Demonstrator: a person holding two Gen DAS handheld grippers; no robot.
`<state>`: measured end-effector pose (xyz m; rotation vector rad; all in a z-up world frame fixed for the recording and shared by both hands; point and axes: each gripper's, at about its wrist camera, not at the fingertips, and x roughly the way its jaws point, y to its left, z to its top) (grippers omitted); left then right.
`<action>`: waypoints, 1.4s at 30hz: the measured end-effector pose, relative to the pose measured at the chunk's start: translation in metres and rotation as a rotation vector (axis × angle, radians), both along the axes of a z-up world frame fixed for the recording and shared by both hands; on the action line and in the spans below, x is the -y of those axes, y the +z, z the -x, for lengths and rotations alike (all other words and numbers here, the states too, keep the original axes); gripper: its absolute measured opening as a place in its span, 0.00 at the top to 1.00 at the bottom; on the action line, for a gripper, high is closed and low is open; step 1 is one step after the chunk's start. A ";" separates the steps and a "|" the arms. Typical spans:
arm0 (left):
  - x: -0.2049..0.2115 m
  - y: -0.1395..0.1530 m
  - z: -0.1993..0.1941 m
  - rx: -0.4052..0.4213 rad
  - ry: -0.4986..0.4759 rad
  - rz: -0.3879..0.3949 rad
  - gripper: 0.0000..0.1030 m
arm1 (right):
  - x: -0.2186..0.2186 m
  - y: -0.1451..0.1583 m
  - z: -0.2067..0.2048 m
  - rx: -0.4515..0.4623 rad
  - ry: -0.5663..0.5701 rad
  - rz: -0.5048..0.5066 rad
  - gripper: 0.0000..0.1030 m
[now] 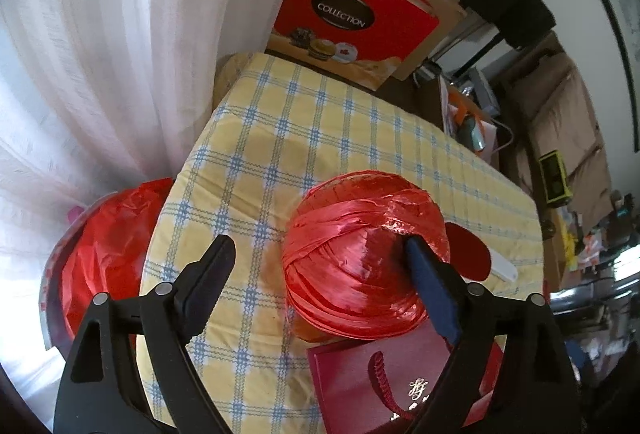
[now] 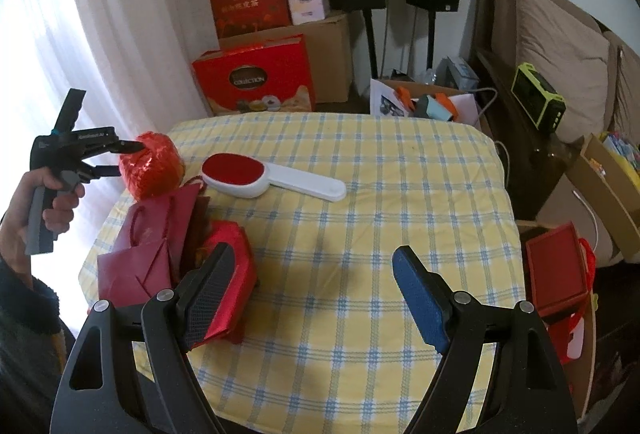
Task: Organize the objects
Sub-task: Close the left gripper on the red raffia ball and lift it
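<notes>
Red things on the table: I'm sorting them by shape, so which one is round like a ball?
The ball of red raffia string, at the table's left edge beside the left gripper. The dark red paper bags and shiny red box are flat-sided.

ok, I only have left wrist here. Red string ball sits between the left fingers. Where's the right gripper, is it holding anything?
Observer: The right gripper is open and empty, above bare checked cloth near the table's front.
Operator: Red oval behind the ball, what is it?
Observer: A lint brush: red pad, long white handle, lying flat to the right of the ball.
Operator: Left clamped on the ball?
Observer: No. Seen from the side, the left gripper is open, with its fingertips at the ball's near edge, and the ball rests on the cloth.
</notes>
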<state>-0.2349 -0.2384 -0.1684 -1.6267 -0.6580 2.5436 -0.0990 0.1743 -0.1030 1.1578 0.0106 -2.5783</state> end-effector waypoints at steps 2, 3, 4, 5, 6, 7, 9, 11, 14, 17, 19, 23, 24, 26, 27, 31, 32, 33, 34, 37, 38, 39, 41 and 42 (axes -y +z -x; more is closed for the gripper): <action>-0.002 0.001 0.000 -0.004 -0.005 0.020 0.17 | 0.000 -0.001 0.000 0.001 -0.002 -0.001 0.20; -0.002 0.001 0.000 -0.002 -0.003 0.033 0.17 | 0.000 -0.001 0.000 0.001 -0.001 -0.001 0.20; -0.003 0.001 0.000 0.002 0.000 0.049 0.17 | 0.000 -0.001 0.000 0.003 0.000 0.000 0.20; -0.003 0.000 0.000 0.006 0.001 0.065 0.17 | 0.000 -0.002 0.000 0.004 0.001 -0.001 0.20; -0.003 -0.001 0.001 0.013 0.003 0.082 0.17 | 0.000 -0.002 -0.001 0.004 0.001 -0.002 0.20; -0.004 -0.004 0.002 0.035 0.012 0.125 0.18 | 0.000 -0.003 -0.002 0.005 0.000 -0.003 0.20; -0.002 -0.009 0.004 0.040 0.024 0.119 0.20 | 0.000 -0.005 -0.001 0.009 0.000 -0.001 0.20; 0.003 -0.015 0.004 0.039 0.027 0.052 0.24 | -0.002 -0.005 -0.001 0.009 -0.001 -0.001 0.20; 0.005 -0.017 0.003 0.030 0.047 0.037 0.36 | -0.003 -0.006 -0.001 0.010 -0.009 0.000 0.20; 0.005 -0.015 0.001 0.014 0.049 -0.008 0.58 | -0.007 -0.006 -0.001 0.010 -0.016 0.007 0.20; 0.002 -0.012 0.000 0.013 0.055 0.022 0.62 | -0.008 -0.006 -0.001 0.010 -0.018 0.008 0.20; 0.000 -0.009 -0.007 -0.009 0.071 0.032 0.66 | -0.009 -0.006 -0.002 0.010 -0.020 0.010 0.20; 0.000 -0.008 -0.009 -0.015 0.077 0.030 0.67 | -0.009 -0.006 -0.002 0.009 -0.020 0.009 0.20; 0.003 -0.006 -0.017 -0.035 0.096 0.015 0.69 | -0.010 -0.006 -0.002 0.006 -0.023 0.009 0.20; 0.005 -0.005 -0.021 -0.046 0.105 0.007 0.70 | -0.011 -0.005 -0.002 0.004 -0.025 0.010 0.20; 0.012 0.008 -0.039 -0.111 0.145 -0.019 0.70 | -0.015 -0.002 -0.002 -0.003 -0.035 0.015 0.20; 0.014 0.012 -0.044 -0.129 0.156 -0.024 0.70 | -0.016 -0.002 -0.003 -0.003 -0.038 0.012 0.20; 0.015 0.015 -0.048 -0.145 0.165 -0.030 0.70 | -0.016 -0.002 -0.003 -0.004 -0.039 0.011 0.20; 0.018 0.019 -0.053 -0.164 0.177 -0.038 0.70 | -0.016 -0.001 -0.003 -0.005 -0.039 0.011 0.20; 0.023 0.032 -0.068 -0.221 0.202 -0.061 0.70 | -0.014 -0.001 -0.003 -0.006 -0.034 0.007 0.20; 0.025 0.035 -0.072 -0.236 0.203 -0.072 0.70 | -0.013 -0.001 -0.002 -0.007 -0.030 0.006 0.20; 0.026 0.038 -0.076 -0.251 0.201 -0.084 0.70 | -0.012 -0.002 0.000 -0.005 -0.024 0.006 0.20; 0.028 0.043 -0.086 -0.276 0.202 -0.106 0.70 | -0.009 -0.004 0.004 0.000 -0.016 -0.004 0.20; 0.029 0.045 -0.089 -0.290 0.200 -0.110 0.70 | -0.005 -0.006 0.008 0.006 -0.007 -0.018 0.20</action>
